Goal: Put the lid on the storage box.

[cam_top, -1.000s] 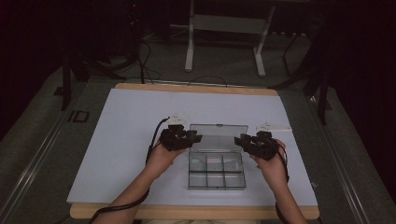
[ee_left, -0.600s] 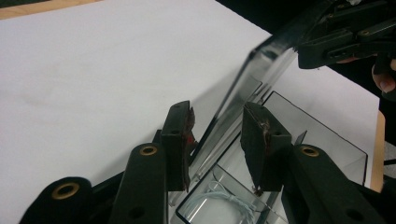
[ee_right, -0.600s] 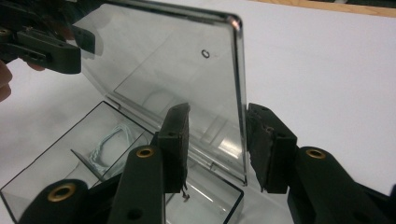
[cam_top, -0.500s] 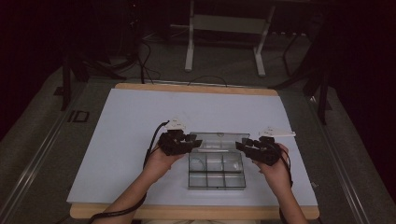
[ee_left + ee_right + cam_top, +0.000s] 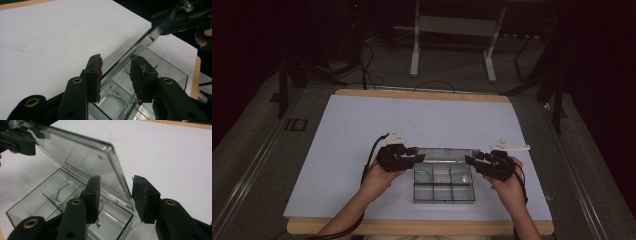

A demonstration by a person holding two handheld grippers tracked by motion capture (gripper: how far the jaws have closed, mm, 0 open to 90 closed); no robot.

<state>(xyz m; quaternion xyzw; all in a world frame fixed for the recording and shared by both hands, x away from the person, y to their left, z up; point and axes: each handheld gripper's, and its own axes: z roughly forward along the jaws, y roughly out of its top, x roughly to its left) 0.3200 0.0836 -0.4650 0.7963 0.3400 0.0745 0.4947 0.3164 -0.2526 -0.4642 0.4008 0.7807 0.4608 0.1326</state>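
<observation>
A clear plastic compartment box (image 5: 443,186) sits on the white sheet near the table's front edge. Its hinged lid (image 5: 444,154) stands tilted up over the back of the box. My left gripper (image 5: 416,158) is at the lid's left end, my right gripper (image 5: 469,161) at its right end. In the left gripper view the jaws (image 5: 116,62) stand open with the lid's edge (image 5: 140,42) running between them. The right gripper view has its jaws (image 5: 116,182) open around the lid's corner (image 5: 112,157). A pale loop of string (image 5: 61,191) lies in one compartment.
The white sheet (image 5: 422,120) covers a wooden tabletop (image 5: 422,95), with wide bare room behind and left of the box. A metal stand (image 5: 452,30) and cables lie on the floor beyond the table. The front edge is close to my forearms.
The lid lay flat behind the box a second ago; it has swung up on its hinge. Both grippers moved toward me with the lid's ends.
</observation>
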